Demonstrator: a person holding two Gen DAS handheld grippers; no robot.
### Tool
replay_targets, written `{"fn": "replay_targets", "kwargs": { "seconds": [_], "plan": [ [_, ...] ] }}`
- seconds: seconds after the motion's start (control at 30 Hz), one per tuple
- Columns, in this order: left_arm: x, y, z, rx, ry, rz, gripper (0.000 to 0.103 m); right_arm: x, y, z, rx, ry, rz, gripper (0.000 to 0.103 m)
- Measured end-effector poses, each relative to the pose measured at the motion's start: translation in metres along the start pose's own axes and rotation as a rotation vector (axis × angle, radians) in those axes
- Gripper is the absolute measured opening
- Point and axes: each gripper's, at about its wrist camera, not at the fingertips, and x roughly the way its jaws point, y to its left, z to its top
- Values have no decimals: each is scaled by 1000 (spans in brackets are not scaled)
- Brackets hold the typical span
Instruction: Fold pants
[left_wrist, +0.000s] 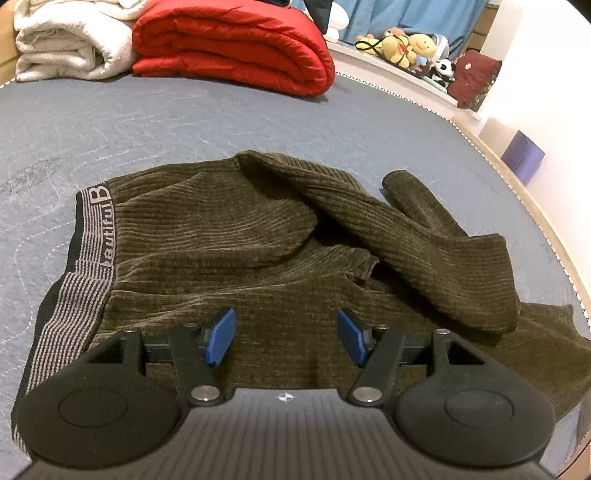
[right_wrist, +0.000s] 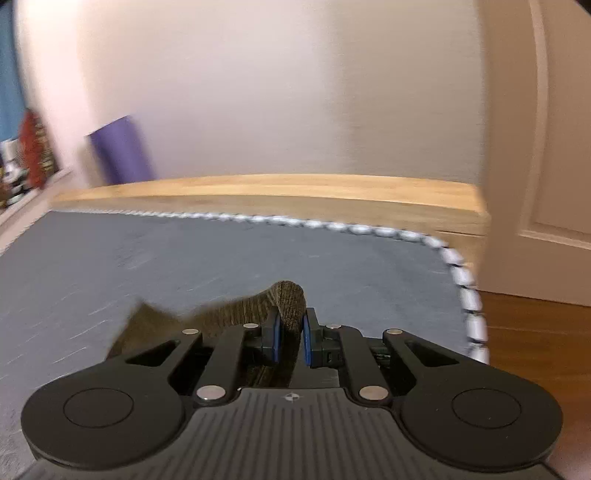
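Blue pads of the left gripper (left_wrist: 286, 336) sit closest to the lens, spread wide apart with nothing between them, hovering low over the near edge of the pants (left_wrist: 236, 251). On the other side, the right gripper (right_wrist: 290, 338) is clenched on a bunched fold of the same olive-brown fabric (right_wrist: 288, 306), which rises in a small hump between its pads; that view is blurred, so I cannot say which part of the garment it has.

The pants lie on the grey-blue quilted bed (left_wrist: 147, 122), near the edge closest to the left camera. They are a ribbed, corduroy-like knit with a striped grey-and-black waistband (left_wrist: 98, 236) carrying white lettering at the left. One leg (left_wrist: 424, 240) is thrown loosely across the body of the garment toward the right, and another end of fabric (left_wrist: 413, 195) pokes out behind it.

By my reading, the folding has barely started: the cloth is rumpled, the legs are not lined up, and no clean crease shows. Straightening the legs, laying one over the other and folding the length over all seem to remain.

A red blanket (left_wrist: 236, 44) and a white one (left_wrist: 66, 44) are stacked at the far side of the bed.
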Motion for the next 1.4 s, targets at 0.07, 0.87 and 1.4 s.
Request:
{"fn": "replay_targets", "kwargs": {
  "seconds": [0.07,0.87,1.4],
  "plan": [
    [2,-1,-1,11,17,9,67,16,-2,-6,-36,110,-32,13],
    [40,11,-22,88,150,138,17,-73,144,-69,-279,214,670,69],
    [36,-5,-17,125,111,110,36,-95,260,-157,-584,431,719,75]
  ]
}}
